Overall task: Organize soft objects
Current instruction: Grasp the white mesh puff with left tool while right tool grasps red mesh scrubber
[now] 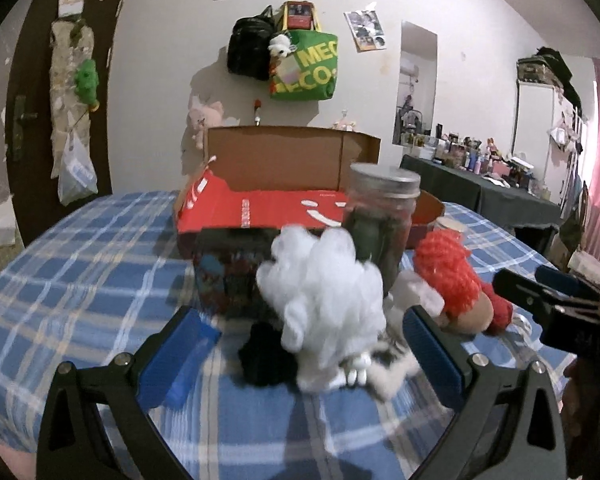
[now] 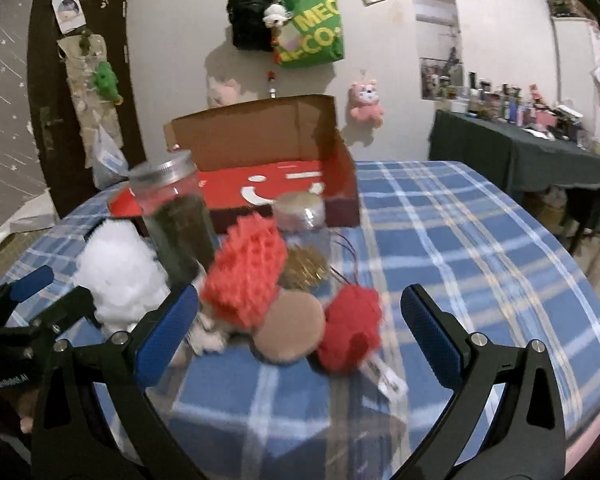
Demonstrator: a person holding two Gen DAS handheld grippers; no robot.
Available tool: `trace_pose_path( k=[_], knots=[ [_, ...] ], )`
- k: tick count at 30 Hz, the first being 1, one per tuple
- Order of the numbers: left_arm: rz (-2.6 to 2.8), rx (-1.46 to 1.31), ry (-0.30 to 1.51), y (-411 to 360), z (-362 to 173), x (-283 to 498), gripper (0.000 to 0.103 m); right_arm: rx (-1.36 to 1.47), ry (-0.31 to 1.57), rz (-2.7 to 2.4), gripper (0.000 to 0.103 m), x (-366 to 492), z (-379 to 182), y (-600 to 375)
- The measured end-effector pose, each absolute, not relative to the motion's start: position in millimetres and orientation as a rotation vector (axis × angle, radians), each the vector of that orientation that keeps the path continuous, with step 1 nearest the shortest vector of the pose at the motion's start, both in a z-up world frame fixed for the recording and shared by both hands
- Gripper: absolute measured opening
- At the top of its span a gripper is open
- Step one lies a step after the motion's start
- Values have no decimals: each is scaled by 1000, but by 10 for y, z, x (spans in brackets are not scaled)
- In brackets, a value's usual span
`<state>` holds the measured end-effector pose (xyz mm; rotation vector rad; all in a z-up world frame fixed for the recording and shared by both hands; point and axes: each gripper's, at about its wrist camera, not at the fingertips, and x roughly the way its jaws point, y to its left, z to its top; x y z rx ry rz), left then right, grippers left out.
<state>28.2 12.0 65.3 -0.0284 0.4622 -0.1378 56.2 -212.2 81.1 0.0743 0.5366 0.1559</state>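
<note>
White fluffy toy [image 1: 324, 312] sits on the plaid-covered bench [image 1: 80, 280], just in front of the tall jar [image 1: 380, 216], which is the landmark here. Left gripper [image 1: 306, 344]: jaws wide, toy between the blue pads but not pinched; a black soft lump [image 1: 266, 356] lies at the toy's near-left base. Right gripper [image 2: 300, 320]: jaws wide, holding nothing. Between its pads, near side of the jar and to its right: red knitted piece [image 2: 244, 276], tan round pad [image 2: 290, 326] touching it, red pom-pom [image 2: 350, 326] just beside the pad. Gold tinsel [image 2: 304, 268] is right of the jar, behind the red knit. Small jar [image 2: 302, 210] stands right of the tall jar. Dark printed box [image 1: 228, 268] is left of the jar, behind the white toy. Open red cardboard box [image 2: 284, 176] stands directly behind the jar.
</note>
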Motion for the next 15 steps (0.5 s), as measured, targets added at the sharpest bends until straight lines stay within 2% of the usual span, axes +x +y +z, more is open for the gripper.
trace_pose_path(
  k=[5,7,9,11,13,14,15],
  knots=[
    [-167,11,464,48,728,439,103,67,580,245,103,841,833,-2049],
    [-187,19,487,20,718,520,103,74,609,288,99,931,809,-2028],
    [-203,20,516,-8,703,595,102,72,638,311,86,1016,762,-2000],
    [-216,12,547,-38,678,663,92,75,674,322,76,1090,702,-1982],
    [-220,4,579,-55,646,717,87,94,700,342,67,1123,640,-1977],
    [-223,-2,590,-53,633,736,78,113,710,367,57,1133,618,-1981],
    [-226,-9,598,-46,623,744,74,122,716,381,48,1139,618,-1980]
  ],
)
